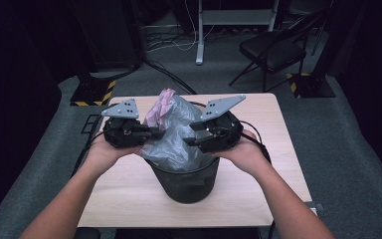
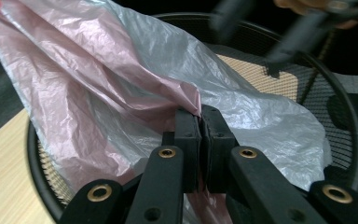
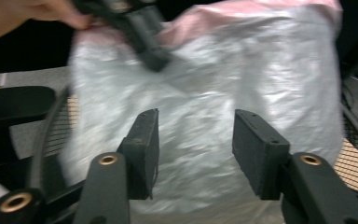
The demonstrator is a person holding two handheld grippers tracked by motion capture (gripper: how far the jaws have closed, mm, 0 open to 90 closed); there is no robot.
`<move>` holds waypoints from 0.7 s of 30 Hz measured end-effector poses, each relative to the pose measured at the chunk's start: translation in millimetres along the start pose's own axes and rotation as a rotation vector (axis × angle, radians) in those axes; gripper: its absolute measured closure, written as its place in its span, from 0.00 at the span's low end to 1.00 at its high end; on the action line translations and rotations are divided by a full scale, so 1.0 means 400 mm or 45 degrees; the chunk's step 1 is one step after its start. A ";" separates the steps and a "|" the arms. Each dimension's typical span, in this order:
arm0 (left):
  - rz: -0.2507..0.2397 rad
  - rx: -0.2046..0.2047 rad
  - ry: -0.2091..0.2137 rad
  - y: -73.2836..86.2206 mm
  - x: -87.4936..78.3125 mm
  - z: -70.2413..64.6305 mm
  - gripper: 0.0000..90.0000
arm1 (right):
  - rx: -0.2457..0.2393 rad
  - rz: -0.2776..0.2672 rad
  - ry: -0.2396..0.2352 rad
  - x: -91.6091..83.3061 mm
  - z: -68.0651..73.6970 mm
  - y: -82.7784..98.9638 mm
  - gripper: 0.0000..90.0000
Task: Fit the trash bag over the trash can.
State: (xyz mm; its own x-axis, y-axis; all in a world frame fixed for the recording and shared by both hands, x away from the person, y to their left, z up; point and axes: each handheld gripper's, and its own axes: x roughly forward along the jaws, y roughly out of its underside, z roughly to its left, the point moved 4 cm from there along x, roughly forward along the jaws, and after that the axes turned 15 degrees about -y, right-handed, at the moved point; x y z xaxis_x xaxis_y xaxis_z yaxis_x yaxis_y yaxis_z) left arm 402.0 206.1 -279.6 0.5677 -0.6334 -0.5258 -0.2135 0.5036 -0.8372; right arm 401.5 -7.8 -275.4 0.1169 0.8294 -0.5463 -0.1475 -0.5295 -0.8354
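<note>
A thin plastic bag [image 1: 171, 134], grey-clear with a pink part at its top, stands up out of a black mesh waste bin [image 1: 189, 181] on the wooden table [image 1: 129, 199]. My left gripper [image 1: 156, 133] comes at it from the left. In the left gripper view that gripper [image 2: 200, 121] is shut on a fold of the bag [image 2: 121, 84], above the bin rim [image 2: 349, 126]. My right gripper [image 1: 189, 134] is at the bag's right side. Its jaws [image 3: 196, 126] stand open with the bag [image 3: 242, 70] just beyond them and nothing pressed between the pads.
The bin sits near the table's front middle. Behind the table a black folding chair [image 1: 273, 47] and the leg of a desk [image 1: 199, 35] stand on grey carpet. Stand bases with yellow-black stripes [image 1: 92, 94] flank the table's far corners.
</note>
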 end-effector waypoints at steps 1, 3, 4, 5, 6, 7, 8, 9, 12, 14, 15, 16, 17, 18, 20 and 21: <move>-0.002 0.002 0.006 0.002 -0.002 -0.003 0.96 | 0.007 0.002 0.017 0.001 -0.008 0.000 0.53; -0.008 0.004 0.017 0.003 -0.007 -0.005 0.96 | 0.031 -0.003 0.056 0.004 -0.029 0.003 0.49; -0.009 0.006 0.029 0.004 -0.009 -0.007 0.96 | 0.031 -0.003 0.056 0.004 -0.029 0.003 0.49; -0.008 0.012 0.043 0.007 -0.011 -0.010 0.96 | 0.033 -0.004 0.096 0.004 -0.045 0.004 0.48; -0.008 0.012 0.043 0.007 -0.011 -0.010 0.96 | 0.033 -0.004 0.096 0.004 -0.045 0.004 0.48; -0.007 0.015 0.049 0.009 -0.012 -0.012 0.96 | 0.037 -0.009 0.103 0.003 -0.052 0.003 0.48; -0.007 0.020 0.063 0.010 -0.012 -0.014 0.96 | 0.043 -0.013 0.102 0.004 -0.058 0.003 0.47; -0.007 0.017 0.073 0.011 -0.011 -0.018 0.96 | 0.048 -0.014 0.097 0.005 -0.065 0.002 0.47; -0.007 0.039 0.094 0.011 -0.010 -0.026 0.96 | 0.054 -0.007 0.078 0.011 -0.084 -0.004 0.43; -0.012 0.047 0.109 0.011 -0.011 -0.030 0.96 | 0.069 -0.014 0.072 0.015 -0.096 -0.010 0.41; -0.013 0.063 0.111 0.011 -0.012 -0.032 0.96 | 0.075 -0.016 0.037 0.020 -0.101 -0.012 0.39; -0.013 0.063 0.111 0.011 -0.012 -0.032 0.96 | 0.075 -0.016 0.037 0.020 -0.101 -0.012 0.39; -0.010 0.070 0.111 0.012 -0.013 -0.033 0.96 | 0.071 -0.007 0.017 0.025 -0.104 -0.012 0.39; -0.010 0.074 0.108 0.013 -0.013 -0.033 0.96 | 0.072 0.005 0.003 0.029 -0.106 -0.009 0.40; -0.013 0.077 0.104 0.013 -0.013 -0.033 0.97 | 0.089 0.025 -0.029 0.034 -0.105 -0.005 0.52; -0.012 0.077 0.106 0.013 -0.012 -0.033 0.97 | 0.092 0.031 -0.063 0.036 -0.101 -0.001 0.56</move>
State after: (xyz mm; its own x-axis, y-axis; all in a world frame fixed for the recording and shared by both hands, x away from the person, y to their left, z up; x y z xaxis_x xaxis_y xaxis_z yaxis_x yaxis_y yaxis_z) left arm 387.6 204.0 -283.2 0.5011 -0.6835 -0.5308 -0.1584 0.5305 -0.8327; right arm 443.0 -2.7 -285.5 0.0639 0.8250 -0.5615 -0.2203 -0.5371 -0.8142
